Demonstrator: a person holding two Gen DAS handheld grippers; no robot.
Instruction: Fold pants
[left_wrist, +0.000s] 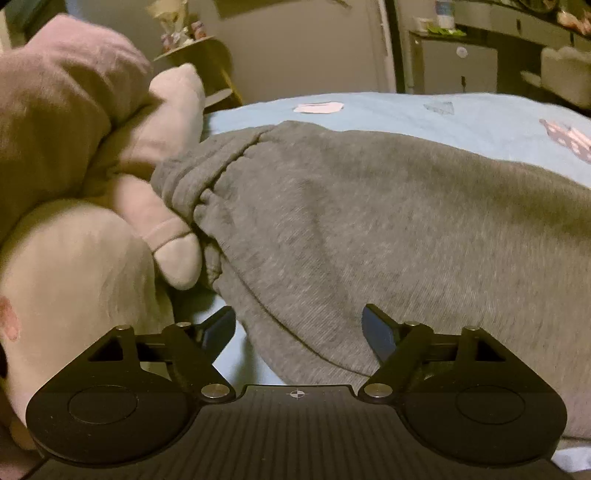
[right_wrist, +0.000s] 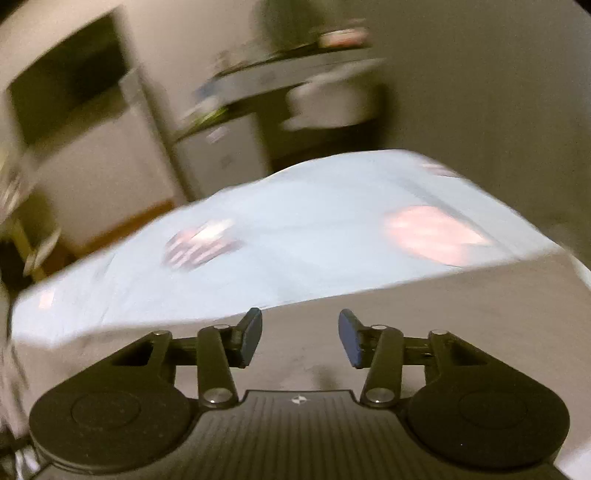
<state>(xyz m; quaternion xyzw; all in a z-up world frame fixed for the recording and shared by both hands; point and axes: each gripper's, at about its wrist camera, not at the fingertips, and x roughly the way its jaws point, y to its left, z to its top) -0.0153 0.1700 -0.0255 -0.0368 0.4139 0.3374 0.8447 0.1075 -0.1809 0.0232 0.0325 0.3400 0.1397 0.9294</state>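
Observation:
Grey sweatpants (left_wrist: 369, 229) lie spread on a light blue bedsheet (left_wrist: 388, 110), with the gathered waistband (left_wrist: 199, 184) at the left. My left gripper (left_wrist: 298, 325) is open and empty, with the near edge of the pants between its fingers. My right gripper (right_wrist: 300, 338) is open and empty over the grey cloth (right_wrist: 424, 306) near me. The blue sheet (right_wrist: 295, 236) lies beyond it. The right wrist view is blurred.
A large pink plush toy (left_wrist: 74, 166) lies against the pants' waistband on the left. A small round side table (left_wrist: 199, 59) and cabinets (left_wrist: 454, 62) stand behind the bed. The sheet has pink and dark printed patches (right_wrist: 436, 232).

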